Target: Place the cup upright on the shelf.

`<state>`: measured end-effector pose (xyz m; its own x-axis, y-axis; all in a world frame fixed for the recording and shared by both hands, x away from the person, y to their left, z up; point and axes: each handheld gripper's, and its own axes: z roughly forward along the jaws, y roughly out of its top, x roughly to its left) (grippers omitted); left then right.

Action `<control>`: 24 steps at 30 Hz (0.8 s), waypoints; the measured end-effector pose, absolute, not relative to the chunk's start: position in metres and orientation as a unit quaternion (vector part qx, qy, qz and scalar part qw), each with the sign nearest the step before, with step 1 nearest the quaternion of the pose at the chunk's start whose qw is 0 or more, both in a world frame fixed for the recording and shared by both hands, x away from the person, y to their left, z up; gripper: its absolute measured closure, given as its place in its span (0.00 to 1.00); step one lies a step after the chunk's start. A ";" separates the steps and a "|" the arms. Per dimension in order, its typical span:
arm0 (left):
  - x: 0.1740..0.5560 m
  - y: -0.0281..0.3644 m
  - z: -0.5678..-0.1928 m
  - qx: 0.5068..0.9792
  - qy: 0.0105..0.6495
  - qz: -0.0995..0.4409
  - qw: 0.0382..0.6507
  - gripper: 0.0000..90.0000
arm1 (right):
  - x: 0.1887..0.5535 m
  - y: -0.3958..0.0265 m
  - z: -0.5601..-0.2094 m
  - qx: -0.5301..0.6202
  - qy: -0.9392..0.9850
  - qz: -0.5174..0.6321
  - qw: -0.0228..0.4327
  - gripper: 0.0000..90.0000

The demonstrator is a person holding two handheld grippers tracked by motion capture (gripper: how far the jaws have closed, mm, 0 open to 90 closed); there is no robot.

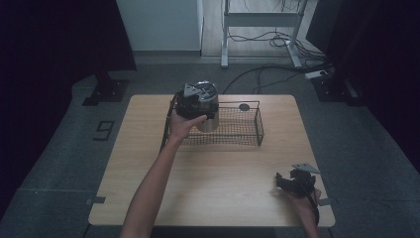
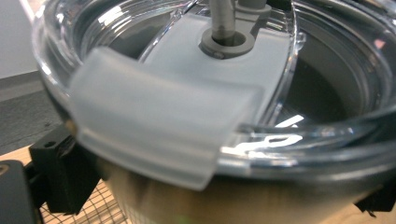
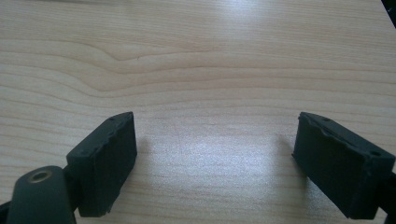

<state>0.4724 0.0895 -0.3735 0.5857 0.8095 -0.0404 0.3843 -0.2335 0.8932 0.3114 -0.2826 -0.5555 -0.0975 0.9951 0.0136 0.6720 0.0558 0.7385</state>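
Tumbler (image 1: 208, 111), steel, smooth and slippery, sat clamped by its sides in my left gripper (image 1: 190, 106) over the basket (image 1: 247, 130); right gripper (image 3: 215, 158) gaped empty.

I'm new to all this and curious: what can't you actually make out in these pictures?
- High view: tumbler base, hidden by wire basket and the left hand.
- Left gripper view: tumbler's inside, dark under the clear lid; lower body cut off.
- High view: small dark disc, too small to identify.

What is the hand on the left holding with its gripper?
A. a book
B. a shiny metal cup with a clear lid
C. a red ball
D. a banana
B: the left gripper is clamped on a metal cup with a clear lid, held over the wire basket.
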 end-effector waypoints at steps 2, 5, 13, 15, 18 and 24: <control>0.475 0.090 -0.374 0.753 0.398 0.225 0.474 0.04 | 0.311 -0.283 -0.555 0.617 0.676 0.303 0.267 0.14; 0.482 0.088 -0.374 0.750 0.403 0.226 0.473 0.04 | 0.311 -0.283 -0.555 0.617 0.676 0.303 0.267 0.14; 0.491 0.084 -0.377 0.752 0.404 0.228 0.468 0.04 | 0.311 -0.283 -0.555 0.617 0.676 0.303 0.267 0.14; 0.495 0.082 -0.380 0.750 0.408 0.229 0.469 0.04 | 0.311 -0.283 -0.555 0.617 0.676 0.303 0.267 0.14; 0.499 0.079 -0.385 0.749 0.414 0.228 0.465 0.04 | 0.311 -0.283 -0.556 0.617 0.676 0.303 0.267 0.14; 0.504 0.072 -0.403 0.749 0.431 0.230 0.448 0.04 | 0.311 -0.283 -0.555 0.616 0.676 0.303 0.267 0.14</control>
<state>0.5043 0.0718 -0.4034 0.5229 0.8514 -0.0409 0.4394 -0.2281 0.8689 0.3114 -0.2828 -0.5555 -0.0971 0.9952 0.0123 0.6713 0.0564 0.7390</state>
